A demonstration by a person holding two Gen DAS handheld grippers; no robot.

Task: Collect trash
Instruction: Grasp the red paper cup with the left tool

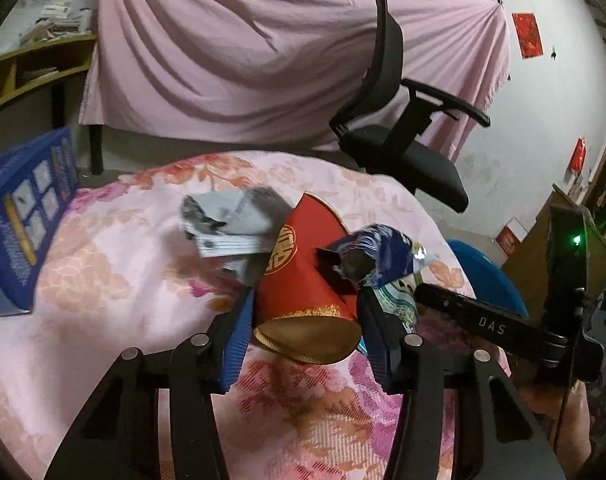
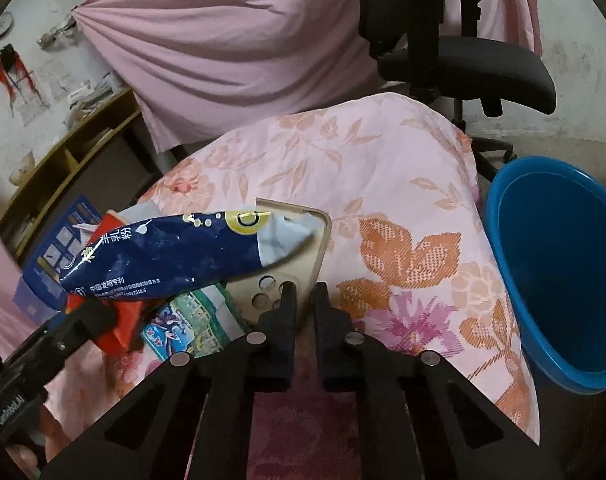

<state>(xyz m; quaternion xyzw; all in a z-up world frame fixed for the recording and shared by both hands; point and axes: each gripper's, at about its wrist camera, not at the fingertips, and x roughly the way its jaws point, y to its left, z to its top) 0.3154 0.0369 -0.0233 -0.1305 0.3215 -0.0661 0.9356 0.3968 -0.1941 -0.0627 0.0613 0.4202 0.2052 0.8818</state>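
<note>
On the floral tablecloth (image 2: 403, 168), a red paper cup (image 1: 303, 276) was clamped on its side in the left gripper (image 1: 303, 320), rim toward the camera. The right gripper (image 2: 305, 300), nearly closed and empty, was nearer the blue bin (image 2: 559, 264) at right.

Cup (image 1: 303, 280) on table (image 1: 123, 280) between paper (image 1: 231, 224) (left) and bag (image 1: 367, 252); bucket (image 2: 559, 264) off table's right edge.

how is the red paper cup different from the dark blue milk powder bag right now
The red paper cup is rigid and cone-shaped, lying on its side; the dark blue milk powder bag is soft, flattened and crumpled. The cup sits between the left hand-held gripper fingers; the bag lies free. Both rest on the floral cloth.
</note>
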